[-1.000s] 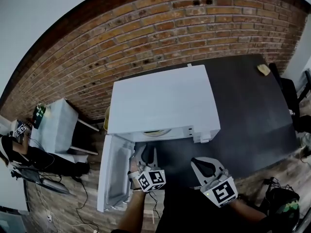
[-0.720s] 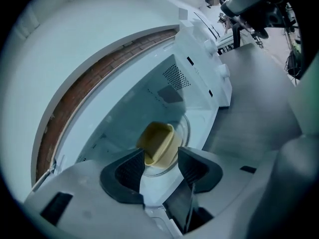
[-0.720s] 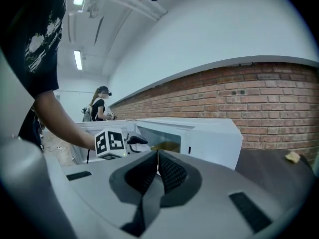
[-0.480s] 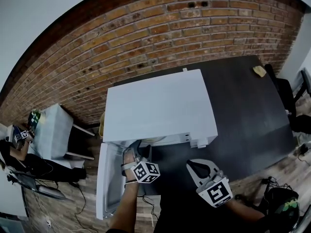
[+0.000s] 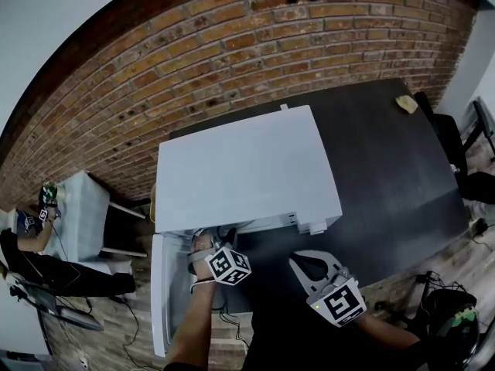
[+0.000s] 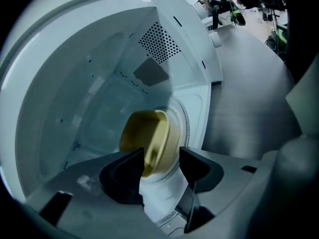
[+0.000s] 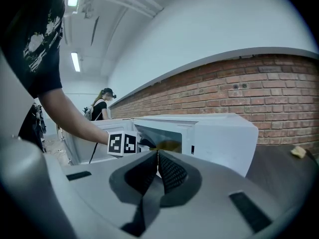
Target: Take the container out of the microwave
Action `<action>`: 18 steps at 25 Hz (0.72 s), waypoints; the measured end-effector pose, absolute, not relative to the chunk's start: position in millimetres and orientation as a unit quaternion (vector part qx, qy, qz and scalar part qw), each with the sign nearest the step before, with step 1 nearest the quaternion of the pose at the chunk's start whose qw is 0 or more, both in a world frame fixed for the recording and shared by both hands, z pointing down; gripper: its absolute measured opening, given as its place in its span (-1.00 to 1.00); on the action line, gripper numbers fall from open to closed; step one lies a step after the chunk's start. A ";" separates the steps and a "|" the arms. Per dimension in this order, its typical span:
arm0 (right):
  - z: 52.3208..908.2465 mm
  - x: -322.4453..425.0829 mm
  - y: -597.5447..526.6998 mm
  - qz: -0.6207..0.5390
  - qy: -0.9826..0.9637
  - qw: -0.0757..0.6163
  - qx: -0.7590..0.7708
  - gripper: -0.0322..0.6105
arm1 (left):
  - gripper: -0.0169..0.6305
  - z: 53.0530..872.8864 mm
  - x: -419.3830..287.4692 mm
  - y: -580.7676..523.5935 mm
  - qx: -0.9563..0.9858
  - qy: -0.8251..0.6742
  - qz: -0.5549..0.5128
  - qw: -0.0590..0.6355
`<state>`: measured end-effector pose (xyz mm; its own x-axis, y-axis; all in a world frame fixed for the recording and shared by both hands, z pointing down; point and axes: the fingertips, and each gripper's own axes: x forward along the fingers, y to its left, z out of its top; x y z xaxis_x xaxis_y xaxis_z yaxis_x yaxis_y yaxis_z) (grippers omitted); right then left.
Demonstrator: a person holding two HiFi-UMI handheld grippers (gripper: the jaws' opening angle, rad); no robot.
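Microwave [image 5: 247, 168]: white, stands on the dark counter [image 5: 387, 168] in front of a brick wall [image 5: 232, 52]
Door [image 5: 164, 292]: swung fully open to the left side of the microwave
Container [image 6: 147, 139]: yellow, inside the microwave cavity, resting on the round glass turntable [image 6: 185, 114]; in the right gripper view only a yellow sliver of it shows in the opening
Left claw [image 6: 160, 158]: jaws apart with a moderate gap; the near edge of the container shows in that gap, just past the tips; whether either jaw touches it cannot be told
Left claw position [image 5: 213, 238]: at the mouth of the cavity, pointing inward, beside the open door
Right claw [image 7: 157, 156]: jaws pressed together, nothing between them
Right claw position [image 5: 303, 261]: above the counter in front of the microwave, to the right of the left claw, well apart from the container
Cavity wall: pale, with a perforated vent patch [image 6: 158, 43] on the side facing the left claw
Counter, far right corner: one small tan item [image 5: 404, 103], well apart from the microwave
Background: a person [image 7: 102, 106] stands beyond the open door in the right gripper view
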<state>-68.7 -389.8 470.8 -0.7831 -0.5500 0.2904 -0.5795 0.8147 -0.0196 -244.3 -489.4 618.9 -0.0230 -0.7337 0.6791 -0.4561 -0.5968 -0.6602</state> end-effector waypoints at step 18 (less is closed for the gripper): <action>486.3 -55.2 -397.8 0.081 -0.934 0.130 0.323 -0.70 | -0.87 598.7 -210.2 -469.8 -0.701 0.392 -0.582 0.128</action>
